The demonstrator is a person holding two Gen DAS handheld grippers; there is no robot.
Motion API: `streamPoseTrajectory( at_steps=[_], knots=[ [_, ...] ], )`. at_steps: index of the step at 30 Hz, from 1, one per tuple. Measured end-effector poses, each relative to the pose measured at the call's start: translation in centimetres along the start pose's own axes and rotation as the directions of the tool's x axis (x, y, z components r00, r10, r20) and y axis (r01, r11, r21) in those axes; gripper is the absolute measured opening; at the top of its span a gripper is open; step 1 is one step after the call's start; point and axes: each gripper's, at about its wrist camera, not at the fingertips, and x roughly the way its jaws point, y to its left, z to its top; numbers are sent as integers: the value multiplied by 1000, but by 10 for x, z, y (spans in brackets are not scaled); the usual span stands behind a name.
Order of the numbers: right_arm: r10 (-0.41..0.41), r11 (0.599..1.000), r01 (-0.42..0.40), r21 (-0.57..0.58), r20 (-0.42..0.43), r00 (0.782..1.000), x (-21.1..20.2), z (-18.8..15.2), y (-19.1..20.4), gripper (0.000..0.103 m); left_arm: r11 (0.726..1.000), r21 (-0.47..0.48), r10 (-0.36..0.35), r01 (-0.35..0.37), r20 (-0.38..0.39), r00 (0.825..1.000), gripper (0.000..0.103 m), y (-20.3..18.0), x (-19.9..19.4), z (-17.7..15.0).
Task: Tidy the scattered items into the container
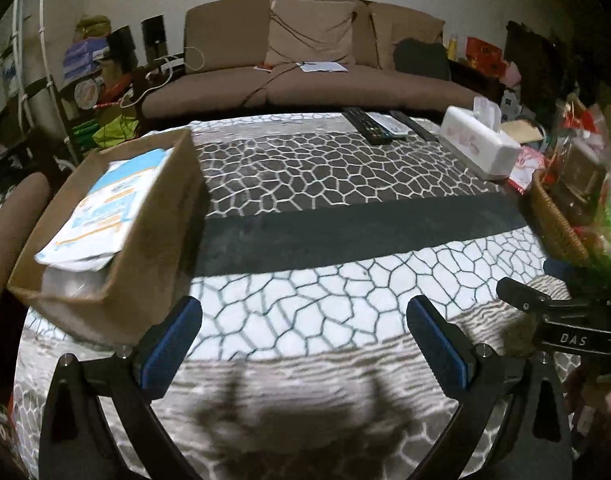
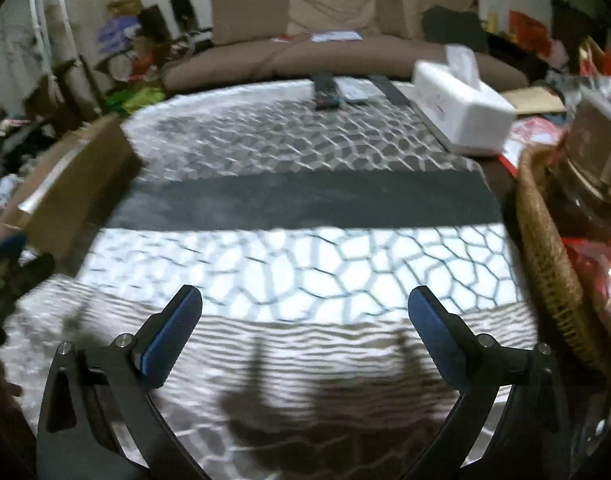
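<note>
While both my grippers, left (image 1: 304, 342) and right (image 2: 304, 338), hang wide open and empty, the brown cardboard box (image 1: 145, 216) holding white-and-blue packets (image 1: 105, 204) sits at ten o'clock, nearer my left; black remotes (image 1: 367, 124) lie at twelve, long axes pointing away.

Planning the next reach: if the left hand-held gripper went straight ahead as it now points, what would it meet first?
Probably the patterned cloth: the open left hand-held gripper tilts down at bare fabric. The cardboard box sits off to its left; depth is uncertain.
</note>
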Motion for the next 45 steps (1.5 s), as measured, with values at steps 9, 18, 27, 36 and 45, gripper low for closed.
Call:
streamPoseTrajectory(
  at_steps=[9, 18, 27, 36, 45],
  knots=[
    [-63, 994, 64, 89, -15, 998, 40, 8, -27, 103, 1000, 5, -6, 6, -57, 998, 103, -25, 59, 4],
    [-33, 994, 36, 101, -39, 999, 77, 17, -17, 103, 998, -66, -5, -3, -127, 992, 103, -11, 104, -4],
    [-63, 995, 67, 71, -48, 997, 97, 15, -12, 103, 997, -83, -7, -6, -157, 988, 103, 2, 128, -4],
    [-57, 994, 60, 92, -38, 998, 98, 19, -18, 103, 998, -62, 11, -21, -151, 988, 103, 2, 133, 0],
    [-142, 989, 143, 20, -72, 987, 108, 22, -5, 103, 997, -55, 36, -45, -146, 989, 103, -1, 135, 0]
  ],
)
